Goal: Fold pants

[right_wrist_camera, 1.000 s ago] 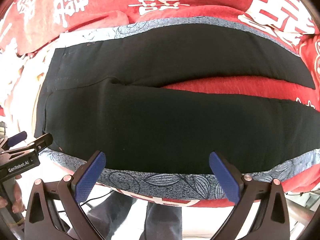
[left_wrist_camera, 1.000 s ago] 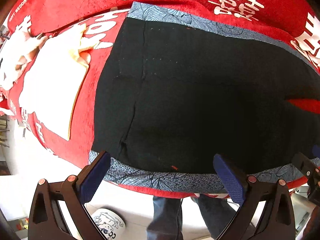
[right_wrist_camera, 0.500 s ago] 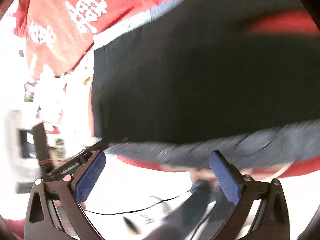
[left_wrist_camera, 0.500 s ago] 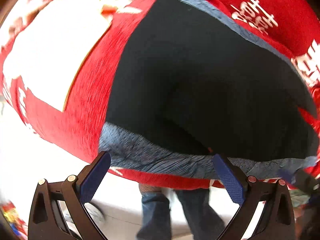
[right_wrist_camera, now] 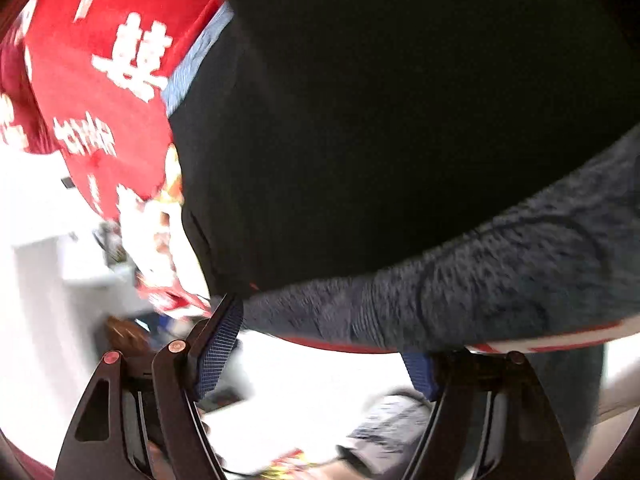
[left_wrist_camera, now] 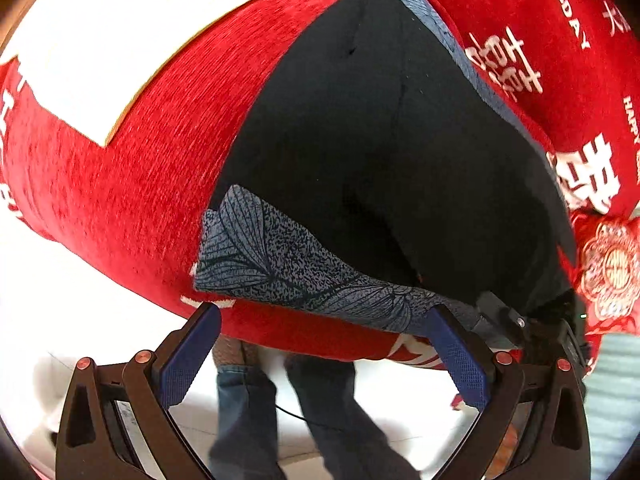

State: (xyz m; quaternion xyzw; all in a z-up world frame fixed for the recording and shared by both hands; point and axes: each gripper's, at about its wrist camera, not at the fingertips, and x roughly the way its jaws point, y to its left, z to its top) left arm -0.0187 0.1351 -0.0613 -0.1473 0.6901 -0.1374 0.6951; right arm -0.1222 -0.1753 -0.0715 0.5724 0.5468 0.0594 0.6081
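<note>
Black pants (left_wrist_camera: 380, 152) with a blue-grey leaf-print side stripe (left_wrist_camera: 280, 264) lie flat on a red cloth. My left gripper (left_wrist_camera: 320, 344) is open, its blue pads just below the near waist-end corner of the stripe at the table edge. My right gripper (right_wrist_camera: 324, 340) is open at the near edge of the pants (right_wrist_camera: 380, 120), the stripe (right_wrist_camera: 500, 280) lying just above its pads. The right gripper also shows in the left wrist view (left_wrist_camera: 520, 320), close beside the left one.
The red cloth with white characters (left_wrist_camera: 120, 184) covers the table and hangs over its near edge. A white folded item (left_wrist_camera: 120, 40) lies on it to the left of the pants. The person's jeans-clad legs (left_wrist_camera: 304, 420) stand below the table edge.
Both grippers have moved in close to the near edge of the pants and toward the waist end. Both stay open.
</note>
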